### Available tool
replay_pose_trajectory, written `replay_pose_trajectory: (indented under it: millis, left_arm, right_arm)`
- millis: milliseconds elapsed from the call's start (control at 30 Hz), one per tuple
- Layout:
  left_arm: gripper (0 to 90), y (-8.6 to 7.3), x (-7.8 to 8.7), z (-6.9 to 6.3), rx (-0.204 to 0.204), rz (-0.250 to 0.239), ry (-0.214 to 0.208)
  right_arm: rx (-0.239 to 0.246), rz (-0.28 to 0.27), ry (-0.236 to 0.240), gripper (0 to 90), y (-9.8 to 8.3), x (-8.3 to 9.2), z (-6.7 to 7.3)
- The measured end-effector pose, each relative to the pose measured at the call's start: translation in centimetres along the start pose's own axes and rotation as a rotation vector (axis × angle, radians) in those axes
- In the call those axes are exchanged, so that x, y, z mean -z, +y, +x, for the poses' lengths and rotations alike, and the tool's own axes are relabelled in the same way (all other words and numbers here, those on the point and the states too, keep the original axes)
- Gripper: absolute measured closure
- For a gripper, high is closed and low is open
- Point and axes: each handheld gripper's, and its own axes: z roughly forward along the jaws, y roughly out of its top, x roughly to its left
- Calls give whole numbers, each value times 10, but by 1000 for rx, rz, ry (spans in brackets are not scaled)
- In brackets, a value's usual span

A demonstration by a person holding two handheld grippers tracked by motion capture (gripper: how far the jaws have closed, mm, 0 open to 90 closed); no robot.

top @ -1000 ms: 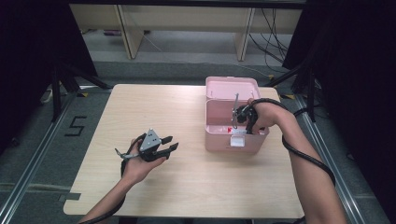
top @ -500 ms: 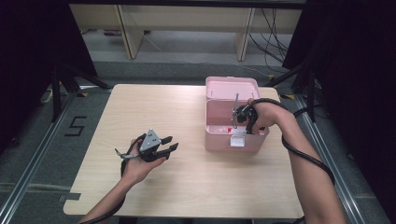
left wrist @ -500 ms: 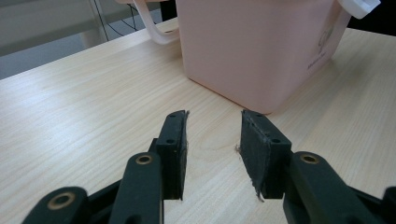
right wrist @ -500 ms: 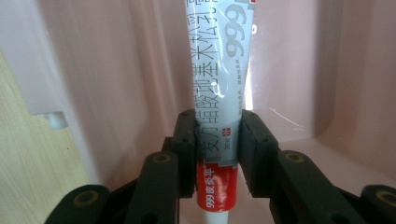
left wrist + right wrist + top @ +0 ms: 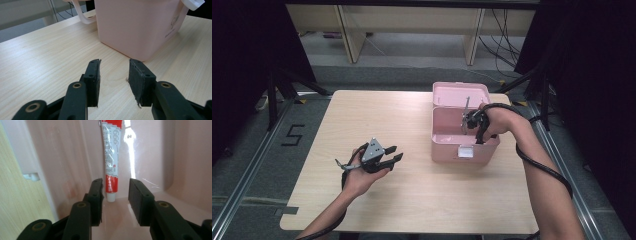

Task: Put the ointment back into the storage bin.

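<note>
Right gripper (image 5: 115, 192) jaws just opened, tube (image 5: 110, 157) free inside box (image 5: 447, 137); withdrawal could tip it. Left gripper (image 5: 115, 77) open, empty.

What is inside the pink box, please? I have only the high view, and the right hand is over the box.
Observer: A red and white tube stands cap down against the inner wall of the pink box.
Operator: Does the right gripper hold it?
Observer: No. The right gripper has just been opening its fingers; the tube is between them, but the pads do not press it.
Operator: And the left gripper?
Observer: The left gripper is open with nothing between its fingers, low over the table, pointing at the box's outer side.
</note>
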Motion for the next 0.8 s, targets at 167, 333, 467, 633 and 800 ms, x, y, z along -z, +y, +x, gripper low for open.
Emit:
replay_pose_trajectory:
  millis: [167,333,467,633,800]
  left_arm:
    - [608,2,0,1,5,-1,0]
    - [615,5,-2,1,14,-12,-5]
    - [625,8,-4,1,14,-13,-8]
    - [670,11,-5,2,31,-22,-10]
    - [715,15,-5,2,49,-33,-13]
  right_arm:
    - [-11,-17,-13,704,-2,4,1]
    - [-6,-43,-29,809,-6,8,2]
    - [-39,-55,-36,863,-9,12,5]
    - [-61,-91,-66,900,-15,17,8]
    - [-103,-147,-80,900,-21,19,15]
